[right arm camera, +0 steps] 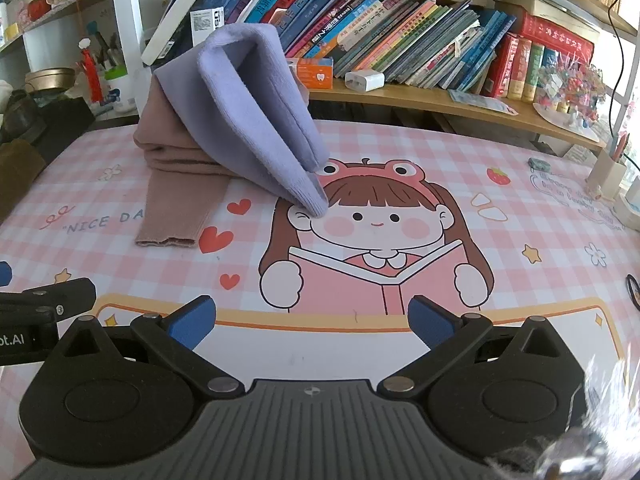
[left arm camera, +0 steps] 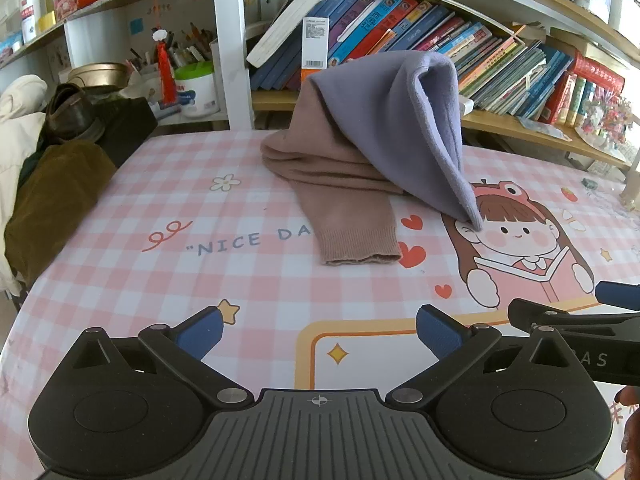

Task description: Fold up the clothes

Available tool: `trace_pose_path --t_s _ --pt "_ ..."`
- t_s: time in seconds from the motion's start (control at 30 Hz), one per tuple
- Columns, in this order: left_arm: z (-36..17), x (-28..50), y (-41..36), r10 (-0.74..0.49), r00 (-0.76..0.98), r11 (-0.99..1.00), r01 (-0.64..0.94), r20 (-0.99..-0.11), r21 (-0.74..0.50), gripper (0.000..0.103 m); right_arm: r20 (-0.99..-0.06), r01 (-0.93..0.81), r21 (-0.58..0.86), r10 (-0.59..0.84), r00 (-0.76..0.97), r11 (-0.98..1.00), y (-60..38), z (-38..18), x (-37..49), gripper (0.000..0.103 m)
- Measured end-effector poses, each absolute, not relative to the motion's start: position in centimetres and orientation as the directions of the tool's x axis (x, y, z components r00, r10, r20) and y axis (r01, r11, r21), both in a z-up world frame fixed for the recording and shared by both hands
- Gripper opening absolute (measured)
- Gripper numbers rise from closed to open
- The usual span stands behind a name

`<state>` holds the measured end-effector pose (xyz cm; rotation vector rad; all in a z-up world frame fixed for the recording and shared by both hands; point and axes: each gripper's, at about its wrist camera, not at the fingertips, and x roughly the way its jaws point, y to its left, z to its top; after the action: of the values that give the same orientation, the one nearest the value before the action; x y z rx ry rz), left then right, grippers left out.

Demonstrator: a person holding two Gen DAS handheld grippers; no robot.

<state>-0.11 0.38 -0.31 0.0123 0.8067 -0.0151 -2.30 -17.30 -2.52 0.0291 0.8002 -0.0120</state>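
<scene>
While both tongs hover low over the bench (left arm camera: 260, 280), nothing is held.
Left tongs (left arm camera: 320, 334): wide apart, empty.
Right tongs (right arm camera: 312, 322): wide apart, empty.
Purple cloth (right arm camera: 248, 120): draped on brown sweater (left arm camera: 340, 184), far on bench, before books (right arm camera: 380, 32).

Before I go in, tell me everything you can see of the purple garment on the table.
The purple garment is soft, fleecy-looking lavender cloth with a ribbed cuff at its lower tip. It stands peaked like a tent, folded double so two layers show along its open edge. It leans on the brown knit garment behind and left of it, and its cuff end touches the pink checked tablecloth at the cartoon girl's hat. Neither gripper touches it; both are open and short of it.
</scene>
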Motion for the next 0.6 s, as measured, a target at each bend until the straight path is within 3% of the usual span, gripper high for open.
trace_pose_path --t_s 0.6 --pt "-0.23 0.10 0.46 -0.006 0.686 1.000 0.013 -0.728 0.004 0.103 -0.722 0.024 0.024 0.001 0.691 0.999 -17.24 -2.64 -2.21 0.103"
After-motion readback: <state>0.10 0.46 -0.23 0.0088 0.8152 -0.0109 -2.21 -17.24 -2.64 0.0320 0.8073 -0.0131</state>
